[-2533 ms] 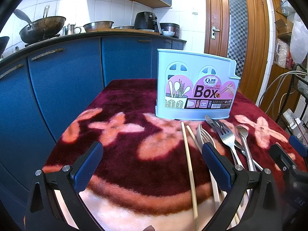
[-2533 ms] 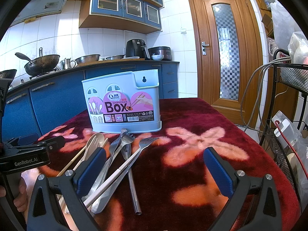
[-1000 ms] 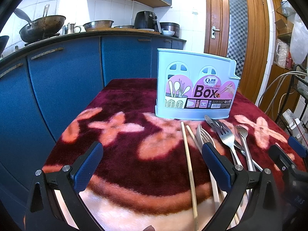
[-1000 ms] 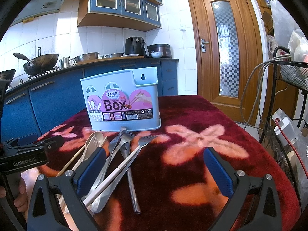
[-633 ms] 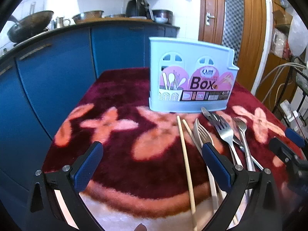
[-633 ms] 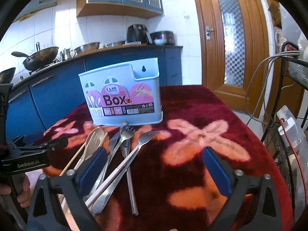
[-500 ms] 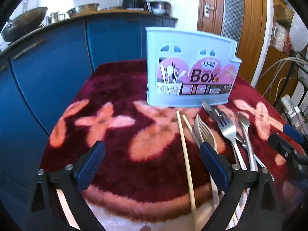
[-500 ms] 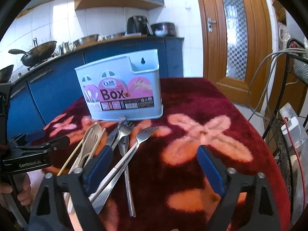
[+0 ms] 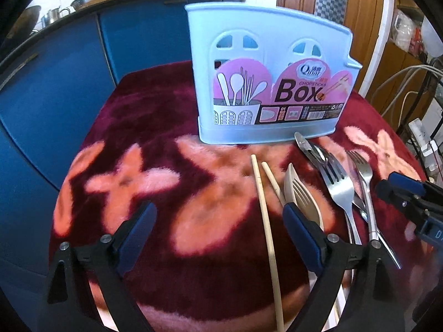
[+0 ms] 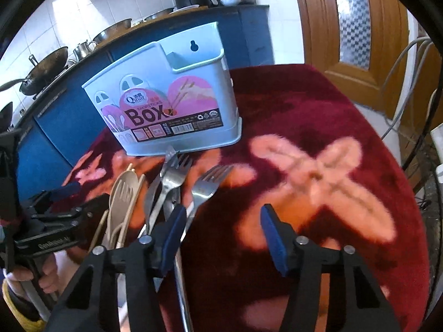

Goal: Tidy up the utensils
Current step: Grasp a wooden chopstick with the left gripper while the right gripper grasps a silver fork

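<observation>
A pale blue utensil box (image 9: pixel 265 83) (image 10: pixel 171 105) stands upright on the red flowered cloth (image 9: pixel 155 127). In front of it lie two wooden chopsticks (image 9: pixel 263 210), a beige slotted spoon (image 9: pixel 300 199) (image 10: pixel 121 196) and several steel forks (image 9: pixel 339 185) (image 10: pixel 210 185). My left gripper (image 9: pixel 218 224) hovers over the cloth left of the pile, its jaws wide and closing slightly, nothing between them. My right gripper (image 10: pixel 221 227) is above the fork handles, jaws closing, with only cloth between them; its left finger (image 10: pixel 173 229) is beside a fork handle.
Blue kitchen cabinets (image 9: pixel 55 83) with a wok (image 10: pixel 44 69) and pots stand behind the table. A wooden door (image 10: pixel 354 27) is at the right, and a wire rack with cables (image 9: pixel 415 88) is past the table's right edge. A hand (image 10: pixel 44 276) holds the left gripper.
Both grippers have tipped downward and moved closer to the utensils and box. The right gripper's jaws have narrowed clearly; the left's only a little.
</observation>
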The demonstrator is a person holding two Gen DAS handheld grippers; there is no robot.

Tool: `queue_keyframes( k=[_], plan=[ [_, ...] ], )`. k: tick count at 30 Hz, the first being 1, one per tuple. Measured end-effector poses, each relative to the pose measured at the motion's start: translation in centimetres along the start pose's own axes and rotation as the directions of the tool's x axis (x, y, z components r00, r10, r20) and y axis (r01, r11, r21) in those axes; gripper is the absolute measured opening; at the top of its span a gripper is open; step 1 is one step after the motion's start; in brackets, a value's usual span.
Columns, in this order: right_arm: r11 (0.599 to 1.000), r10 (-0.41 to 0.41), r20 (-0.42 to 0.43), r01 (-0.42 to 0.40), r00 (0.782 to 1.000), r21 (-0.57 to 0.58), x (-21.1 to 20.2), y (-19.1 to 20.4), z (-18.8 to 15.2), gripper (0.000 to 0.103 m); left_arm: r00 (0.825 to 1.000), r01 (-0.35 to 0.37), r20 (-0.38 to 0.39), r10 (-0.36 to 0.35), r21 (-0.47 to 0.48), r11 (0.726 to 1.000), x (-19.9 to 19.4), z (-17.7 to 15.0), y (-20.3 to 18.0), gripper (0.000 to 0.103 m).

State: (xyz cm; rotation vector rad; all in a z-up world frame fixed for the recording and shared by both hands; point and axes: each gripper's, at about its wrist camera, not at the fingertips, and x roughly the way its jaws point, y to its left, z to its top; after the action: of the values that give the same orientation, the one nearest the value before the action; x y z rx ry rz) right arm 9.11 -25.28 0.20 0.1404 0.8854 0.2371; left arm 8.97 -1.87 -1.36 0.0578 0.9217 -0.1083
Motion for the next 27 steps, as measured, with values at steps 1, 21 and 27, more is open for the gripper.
queue_keyframes(
  k=[1, 21, 27],
  plan=[
    [1.000, 0.005, -0.008, -0.005, 1.000, 0.003, 0.3, 0.0, 0.2, 0.054, 1.000, -0.001, -0.008, 0.001, -0.001, 1.000, 0.3, 0.1, 0.0, 0.090],
    [0.986, 0.155, -0.098, -0.148, 0.983, 0.071, 3.3, -0.6, 3.2, 0.005, 0.987, 0.087, -0.133, -0.089, -0.020, 0.996, 4.9, 4.8, 1.5, 0.042],
    [0.988, 0.152, -0.069, -0.150, 0.986, 0.038, 2.2, -0.2, 3.4, 0.004, 0.977, 0.155, -0.134, -0.165, -0.079, 0.985, 5.1, 5.2, 3.0, 0.011]
  ],
)
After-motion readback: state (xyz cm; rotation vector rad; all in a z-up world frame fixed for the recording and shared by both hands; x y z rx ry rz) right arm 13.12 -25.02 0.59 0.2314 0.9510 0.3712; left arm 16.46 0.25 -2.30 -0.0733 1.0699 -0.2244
